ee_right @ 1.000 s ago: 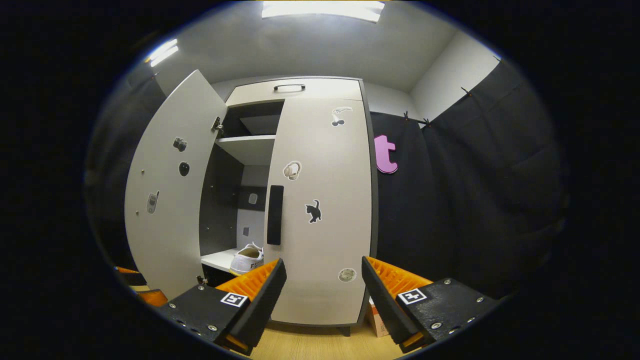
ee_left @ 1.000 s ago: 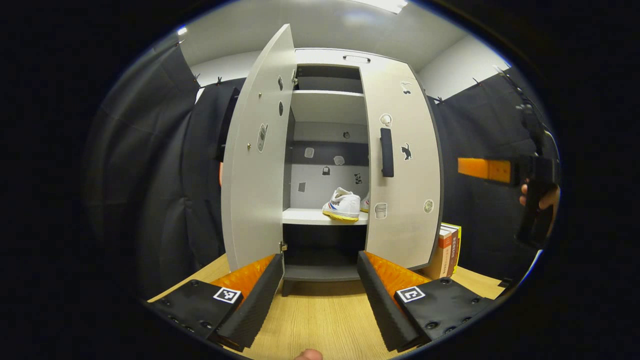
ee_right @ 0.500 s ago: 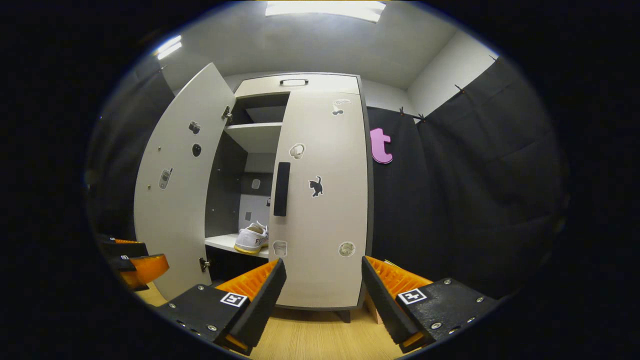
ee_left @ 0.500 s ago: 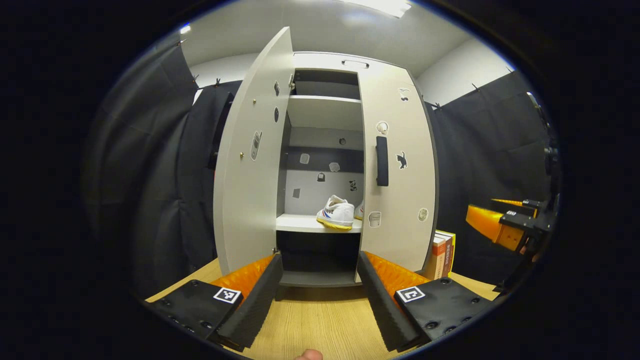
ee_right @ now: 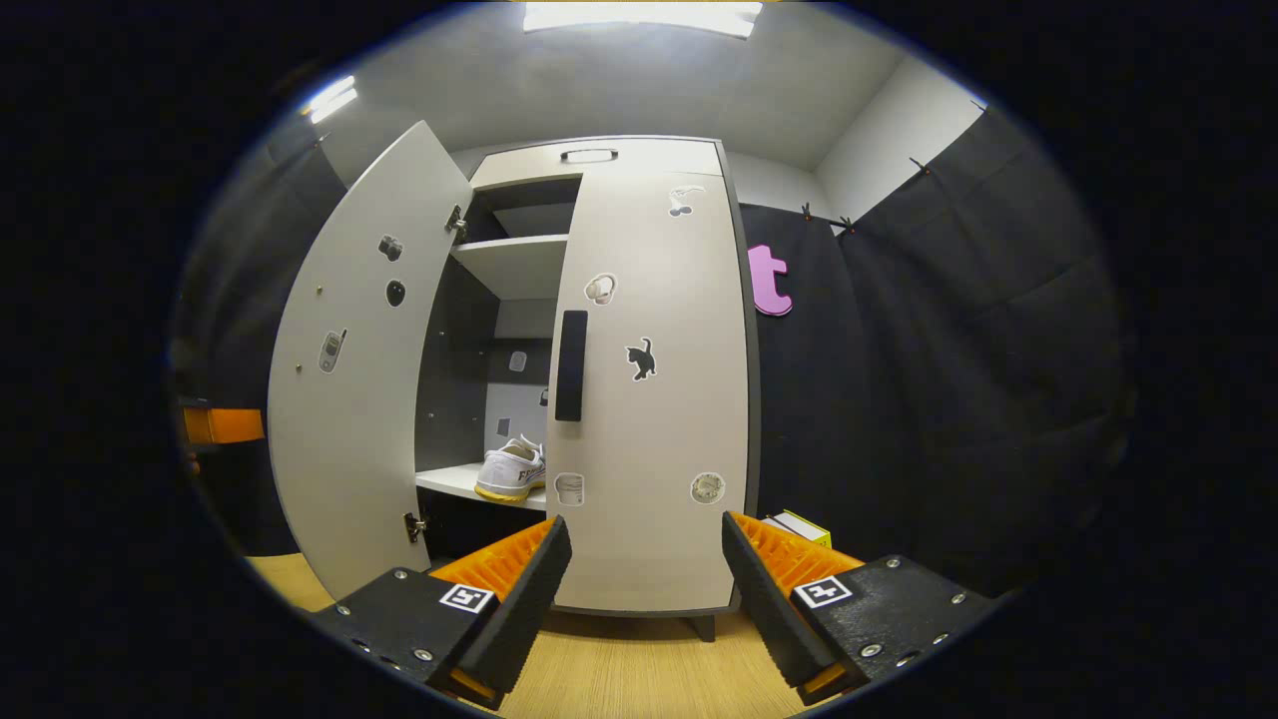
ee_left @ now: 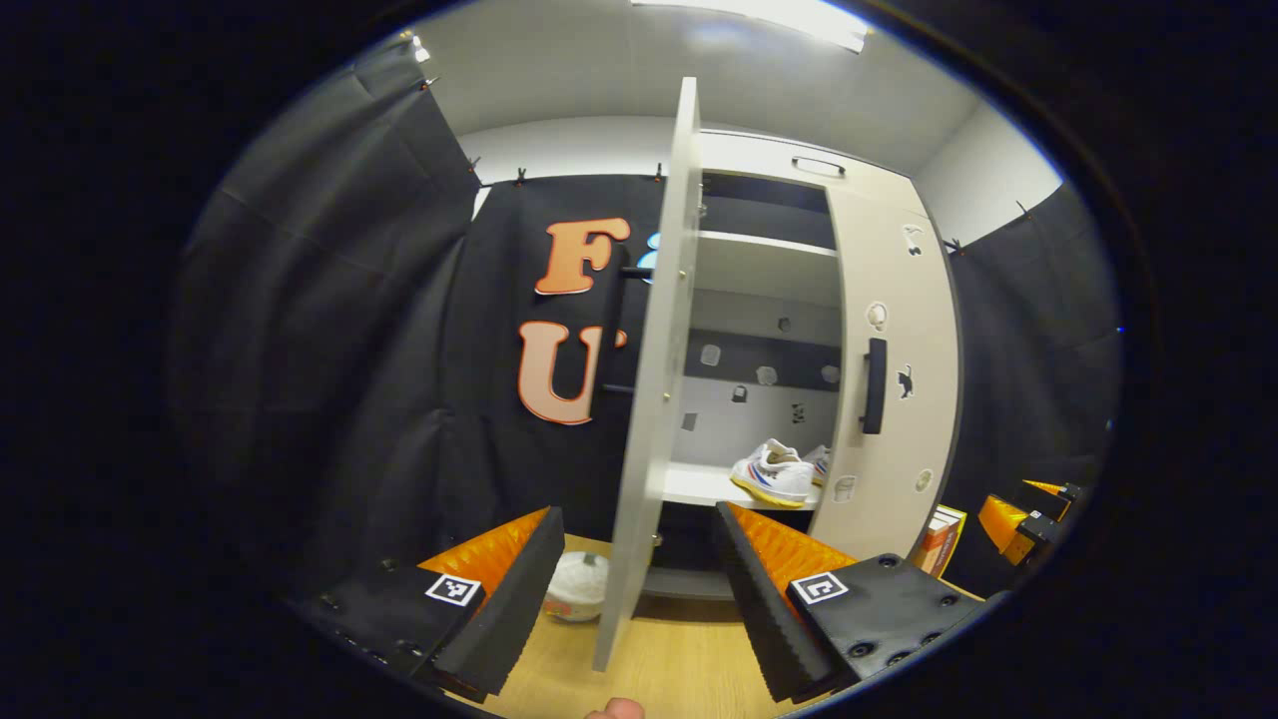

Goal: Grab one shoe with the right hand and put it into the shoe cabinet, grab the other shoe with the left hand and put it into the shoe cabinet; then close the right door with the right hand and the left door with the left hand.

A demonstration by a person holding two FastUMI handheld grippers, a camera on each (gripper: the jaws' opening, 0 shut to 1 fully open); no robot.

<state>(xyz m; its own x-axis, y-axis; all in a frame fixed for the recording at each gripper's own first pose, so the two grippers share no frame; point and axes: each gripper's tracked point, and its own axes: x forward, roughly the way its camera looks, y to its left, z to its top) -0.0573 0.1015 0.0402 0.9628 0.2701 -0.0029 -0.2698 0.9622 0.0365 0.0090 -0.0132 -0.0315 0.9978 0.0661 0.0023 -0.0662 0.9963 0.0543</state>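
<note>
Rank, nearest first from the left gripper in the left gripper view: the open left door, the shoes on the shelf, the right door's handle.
1. Open left door, edge-on between the left gripper fingers.
2. Right door's handle, farther right.
3. Shoes, on the shelf inside the cabinet.

No lettering reads clearly; the shoe's (ee_right: 512, 469) side print is too blurred.
</note>
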